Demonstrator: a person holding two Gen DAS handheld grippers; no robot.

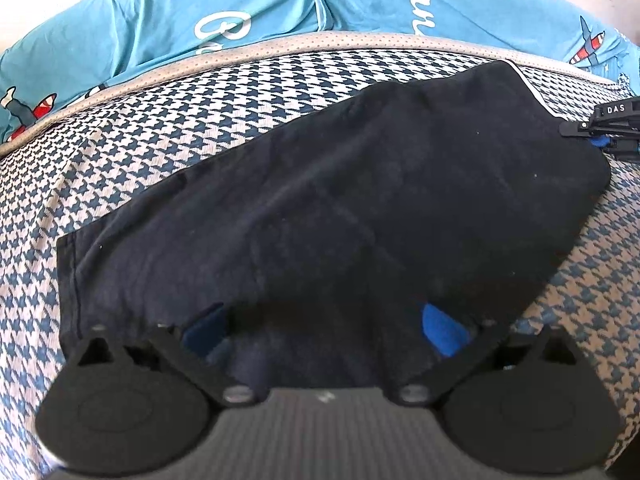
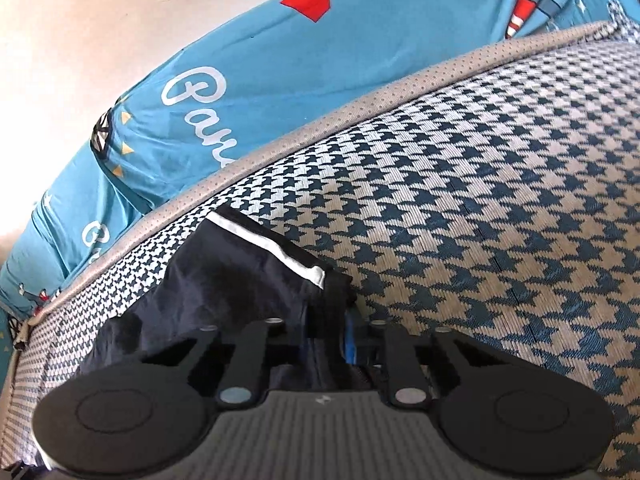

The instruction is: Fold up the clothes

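A mattress (image 1: 140, 152) covered in a blue-and-white houndstooth weave fills most of both views, edged by a grey dotted piping band (image 2: 360, 92). Beyond that edge lies a turquoise bedsheet (image 1: 160, 20) printed with white script, red shapes and aeroplanes, and behind it in the right wrist view a pale wall (image 2: 100, 20).

A black garment (image 1: 340, 200) lies flat across the mattress, running from the lower left toward the upper right in the left wrist view, with a white-trimmed hem (image 2: 264, 246) at its far end.

The left gripper (image 1: 320, 328) points steeply down over the garment's near edge, its blue-padded fingers standing wide apart above the cloth, pressing on nothing.

The right gripper (image 2: 340, 320) angles down at the far, white-trimmed corner of the garment, seen from the left wrist view at the right edge. Its fingers are drawn narrow and pinch the garment's edge between the blue pads.
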